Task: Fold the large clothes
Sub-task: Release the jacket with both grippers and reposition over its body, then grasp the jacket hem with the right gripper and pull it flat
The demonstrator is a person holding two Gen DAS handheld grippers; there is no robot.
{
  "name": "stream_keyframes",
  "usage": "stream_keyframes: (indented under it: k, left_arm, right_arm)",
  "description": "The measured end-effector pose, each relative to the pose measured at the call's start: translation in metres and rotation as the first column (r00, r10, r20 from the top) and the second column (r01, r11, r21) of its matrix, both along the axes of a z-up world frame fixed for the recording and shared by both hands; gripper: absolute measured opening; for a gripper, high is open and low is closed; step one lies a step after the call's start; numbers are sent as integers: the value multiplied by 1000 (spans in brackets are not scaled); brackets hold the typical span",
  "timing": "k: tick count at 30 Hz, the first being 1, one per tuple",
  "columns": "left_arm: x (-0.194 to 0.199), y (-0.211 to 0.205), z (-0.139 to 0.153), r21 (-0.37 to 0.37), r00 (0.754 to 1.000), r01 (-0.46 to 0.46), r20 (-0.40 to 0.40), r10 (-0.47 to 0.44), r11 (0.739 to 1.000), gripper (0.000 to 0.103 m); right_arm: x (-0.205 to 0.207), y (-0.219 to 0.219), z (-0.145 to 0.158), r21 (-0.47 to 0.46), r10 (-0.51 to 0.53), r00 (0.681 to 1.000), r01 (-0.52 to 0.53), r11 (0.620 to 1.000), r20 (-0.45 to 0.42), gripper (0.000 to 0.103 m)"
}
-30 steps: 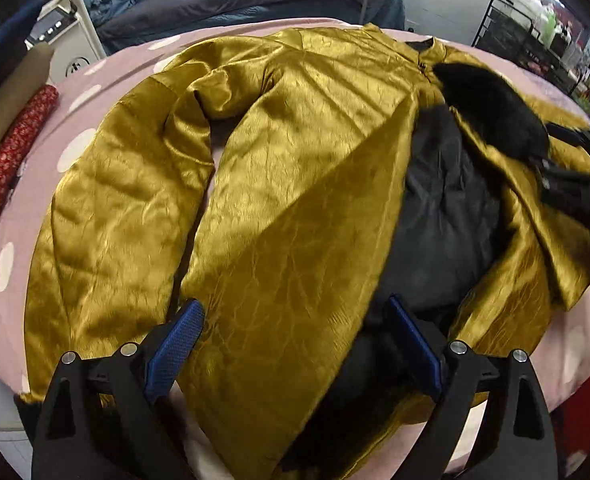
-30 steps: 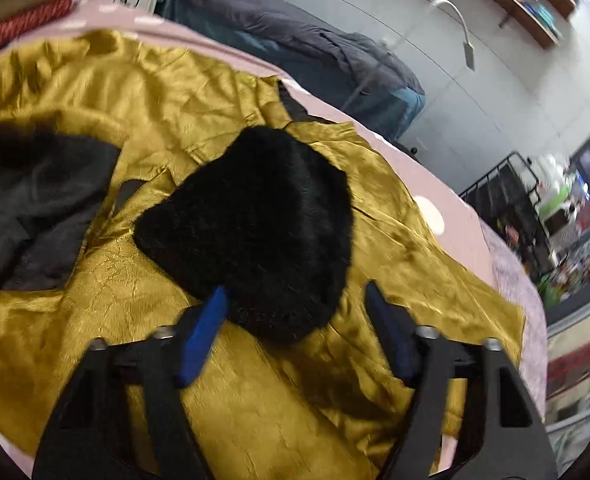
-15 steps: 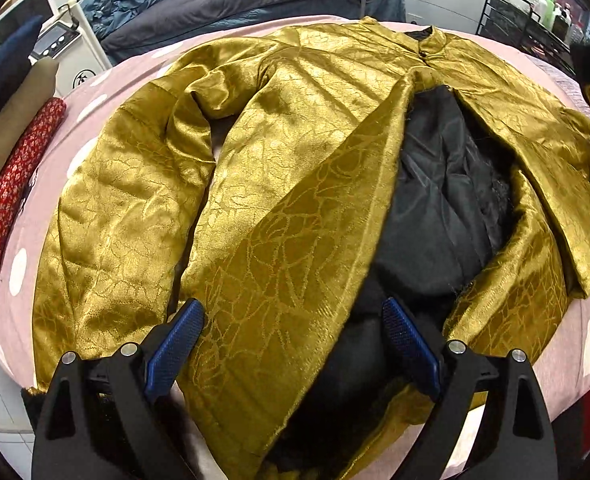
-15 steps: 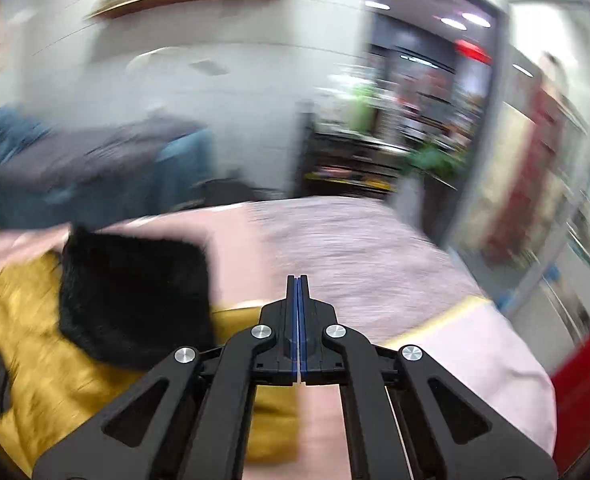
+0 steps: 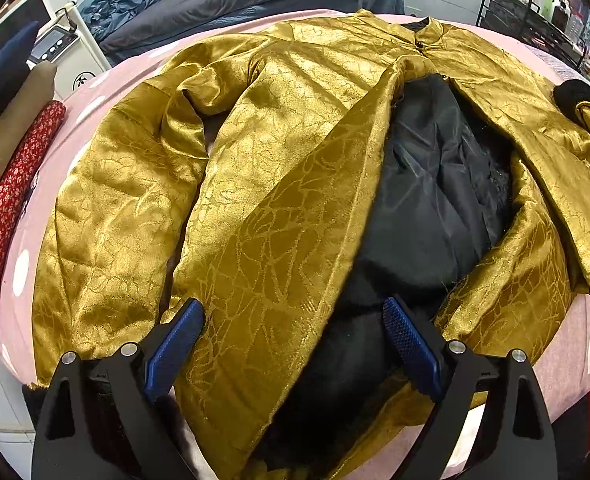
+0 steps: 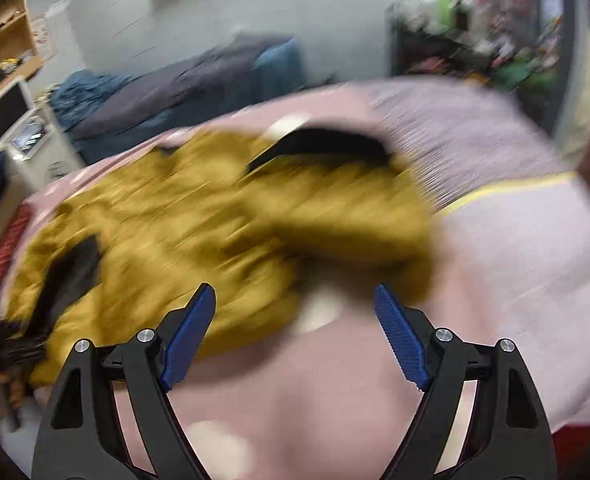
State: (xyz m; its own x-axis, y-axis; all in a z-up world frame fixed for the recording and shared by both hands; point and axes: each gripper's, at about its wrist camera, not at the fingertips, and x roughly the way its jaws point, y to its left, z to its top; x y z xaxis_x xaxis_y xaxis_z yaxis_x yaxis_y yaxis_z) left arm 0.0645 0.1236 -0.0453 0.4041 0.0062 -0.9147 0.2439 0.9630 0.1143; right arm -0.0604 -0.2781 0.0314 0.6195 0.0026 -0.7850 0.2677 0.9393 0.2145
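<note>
Gold coat (image 5: pixel 279 200) lies spread on the pink bedcover (image 5: pixel 567 360), its front panel between the left gripper's (image 5: pixel 295 344) spread jaws. Right gripper (image 6: pixel 295 328) hangs over the coat's edge, jaws opening, apparently empty; view blurred. Half a second ago they were pressed together, and the black fur cuff (image 5: pixel 575 94) now lies further out.

Coat (image 5: pixel 279 208) spread on bed (image 5: pixel 575 344); rolled fabrics (image 5: pixel 11 200) left of it.
</note>
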Motion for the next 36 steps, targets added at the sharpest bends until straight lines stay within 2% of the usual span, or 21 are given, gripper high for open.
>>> stream_keyframes:
  k: [2, 4, 6, 7, 9, 10, 11, 14, 19, 22, 27, 30, 32, 34, 35, 36]
  left_arm:
    - [-1, 0, 0, 0, 1000, -2, 2, 2, 1000, 89]
    - [-3, -1, -1, 7, 1000, 0, 7, 0, 1000, 89]
    - [-4, -2, -1, 22, 1000, 7, 11, -7, 1000, 89]
    - [-5, -3, -1, 29, 1000, 13, 15, -13, 999, 89]
    - [-7, -5, -1, 36, 1000, 22, 21, -23, 999, 89]
    - [-8, -6, -1, 40, 999, 25, 23, -26, 999, 88]
    - [-9, -6, -1, 43, 999, 28, 24, -29, 999, 88]
    - [-12, -8, 1, 47, 999, 41, 27, -42, 998, 81]
    - [-20, 2, 8, 78, 996, 81, 17, -82, 994, 48]
    - [-28, 12, 16, 55, 993, 114, -6, -114, 992, 42]
    - [-48, 31, 24, 38, 985, 172, -38, -171, 984, 42]
    - [-59, 42, 21, 28, 974, 215, -73, -213, 976, 42]
    - [-69, 50, 22, -13, 961, 263, -89, -263, 965, 49]
    - [-81, 56, 23, -38, 936, 333, -105, -336, 942, 65]
    - [-88, 58, 26, -53, 918, 377, -108, -381, 925, 68]
    - [-95, 60, 29, -77, 898, 419, -110, -426, 905, 73]
  right_arm:
    - [12, 35, -20, 64, 51, 998, -49, 997, -35, 81]
    - [19, 63, -30, 78, 98, 991, -91, 993, -86, 81]
    - [22, 82, -47, 165, 108, 985, -85, 983, -137, 80]
    - [23, 82, -54, 205, 98, 984, -66, 977, -151, 77]
    - [26, 82, -69, 315, 76, 979, -13, 949, -190, 47]
    - [29, 82, -76, 364, 76, 976, 5, 931, -207, 38]
    - [33, 80, -81, 387, 74, 974, 15, 922, -214, 23]
    - [33, 82, -80, 410, 69, 980, 14, 912, -187, 9]
    - [6, 55, -35, 420, 110, 993, -78, 904, -52, 6]
    - [-20, 18, -14, 427, 80, 996, -60, 902, -30, 5]
    - [-77, -58, 10, 348, -49, 996, 72, 935, -75, 5]
    - [-108, -91, 7, 229, -165, 971, 203, 952, -171, 0]
    - [-120, -104, -5, 144, -227, 937, 272, 952, -266, 1]
    - [-127, -106, -10, 88, -285, 918, 320, 943, -275, 1]
    - [-126, -105, -13, 99, -282, 919, 319, 943, -275, 2]
    - [-122, -99, -16, 127, -258, 927, 300, 945, -273, 8]
